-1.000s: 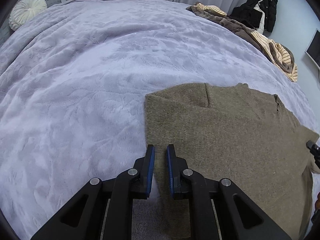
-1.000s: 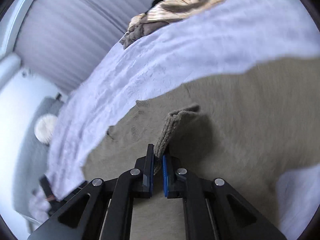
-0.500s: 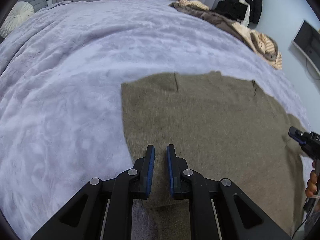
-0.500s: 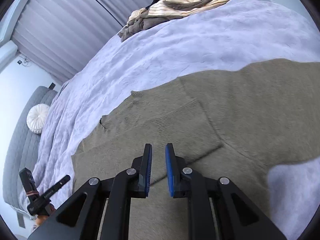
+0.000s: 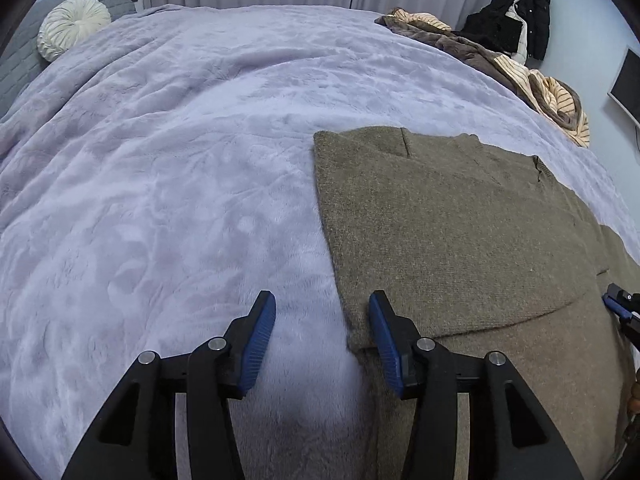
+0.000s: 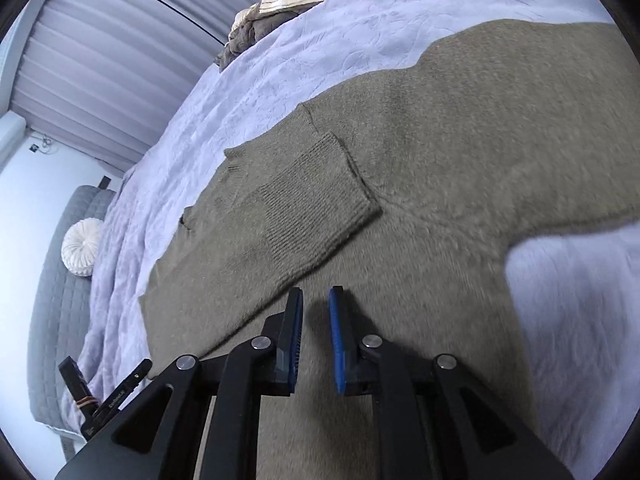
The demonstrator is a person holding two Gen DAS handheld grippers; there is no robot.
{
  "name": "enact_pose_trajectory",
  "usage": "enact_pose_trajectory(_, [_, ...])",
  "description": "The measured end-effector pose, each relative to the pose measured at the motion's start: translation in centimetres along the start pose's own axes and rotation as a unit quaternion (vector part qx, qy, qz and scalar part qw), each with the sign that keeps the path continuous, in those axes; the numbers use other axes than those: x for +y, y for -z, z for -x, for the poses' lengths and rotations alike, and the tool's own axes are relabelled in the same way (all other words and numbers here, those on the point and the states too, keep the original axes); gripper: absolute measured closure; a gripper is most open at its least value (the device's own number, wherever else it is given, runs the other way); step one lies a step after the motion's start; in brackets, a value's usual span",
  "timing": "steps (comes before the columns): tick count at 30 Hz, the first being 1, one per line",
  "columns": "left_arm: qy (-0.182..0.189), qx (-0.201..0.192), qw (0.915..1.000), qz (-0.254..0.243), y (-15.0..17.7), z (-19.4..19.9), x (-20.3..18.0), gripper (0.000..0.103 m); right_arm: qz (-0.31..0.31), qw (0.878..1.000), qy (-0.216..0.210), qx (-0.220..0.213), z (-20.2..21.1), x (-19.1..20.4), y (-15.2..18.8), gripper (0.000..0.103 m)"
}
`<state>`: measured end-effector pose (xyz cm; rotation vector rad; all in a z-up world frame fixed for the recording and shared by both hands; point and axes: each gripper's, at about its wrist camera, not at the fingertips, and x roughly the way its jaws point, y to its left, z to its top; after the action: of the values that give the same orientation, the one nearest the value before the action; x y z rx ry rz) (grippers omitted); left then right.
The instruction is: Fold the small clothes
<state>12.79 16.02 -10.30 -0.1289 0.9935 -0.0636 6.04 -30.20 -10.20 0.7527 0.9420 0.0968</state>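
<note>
Left wrist view: the left gripper (image 5: pixel 322 326) spreads its ribbed blue pads, empty, over the plush embossed lilac blanket (image 5: pixel 180 184) and the fuzzy olive knit sweater (image 5: pixel 460 240) lying flat there.

Right wrist view: the right gripper (image 6: pixel 316 330), parting slightly, empty, hangs above that sweater (image 6: pixel 440 128); its ribbed cuff (image 6: pixel 320 196) lies folded across the body.

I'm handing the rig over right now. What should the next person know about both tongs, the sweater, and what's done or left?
Left tongs: opening, nothing gripped; the sweater's folded left edge lies between the pads.
Right tongs: opening, empty, over the sweater's body.
Sweater: flat on the lilac blanket.
Done: one sleeve laid across the body, cuff flat; left side folded in.
Left: the other sleeve, spread towards the right in the right wrist view, then the final folds.
</note>
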Motion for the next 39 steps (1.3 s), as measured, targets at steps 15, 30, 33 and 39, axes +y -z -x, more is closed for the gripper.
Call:
enact_pose_trajectory(15, [0.039, 0.004, 0.9991, 0.016, 5.6, 6.1, -3.3, 0.013, -0.001, 0.996, -0.093, 0.014, 3.8, -0.1, 5.3, 0.036])
enact_pose_trajectory(30, [0.076, 0.056, 0.9956, 0.003, 10.5, 8.2, -8.0, 0.013, -0.012, 0.984, -0.176, -0.022, 8.1, -1.0, 8.5, 0.016])
enact_pose_trajectory(33, [0.08, 0.056, 0.9952, 0.007, 11.5, 8.9, -8.8, 0.013, -0.008, 0.984, -0.172, -0.038, 9.2, -1.5, 8.8, 0.016])
enact_pose_trajectory(39, [0.093, 0.053, 0.9941, 0.015, 12.9, 9.9, -10.2, 0.013, -0.025, 0.985, -0.169, -0.012, 11.0, -3.8, 9.1, 0.016])
